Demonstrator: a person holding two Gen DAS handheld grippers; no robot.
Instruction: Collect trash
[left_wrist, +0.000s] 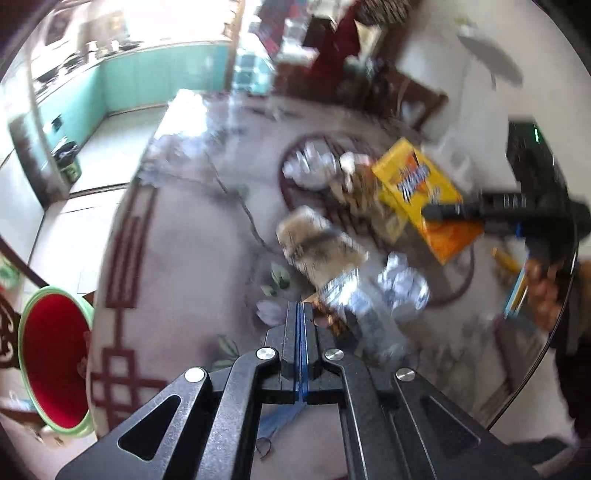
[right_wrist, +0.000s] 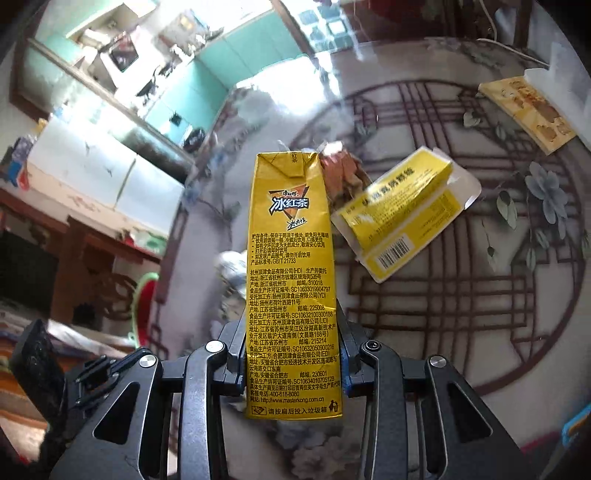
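My right gripper (right_wrist: 291, 332) is shut on a tall yellow iced-tea carton (right_wrist: 291, 280) and holds it above the round patterned table (right_wrist: 461, 325). In the blurred left wrist view the same carton (left_wrist: 417, 184) hangs in the right gripper (left_wrist: 439, 212) at the right. My left gripper (left_wrist: 300, 314) is shut and empty, its tips just short of a crumpled foil wrapper (left_wrist: 402, 284) and a brown wrapper (left_wrist: 317, 243). A flattened yellow medicine box (right_wrist: 402, 218) and crumpled brown paper (right_wrist: 343, 173) lie on the table.
A green bin with a red liner (left_wrist: 55, 369) stands on the floor left of the table; it also shows in the right wrist view (right_wrist: 146, 291). White crumpled paper (left_wrist: 310, 166) lies farther on the table. A yellow booklet (right_wrist: 528, 110) lies near the far right edge.
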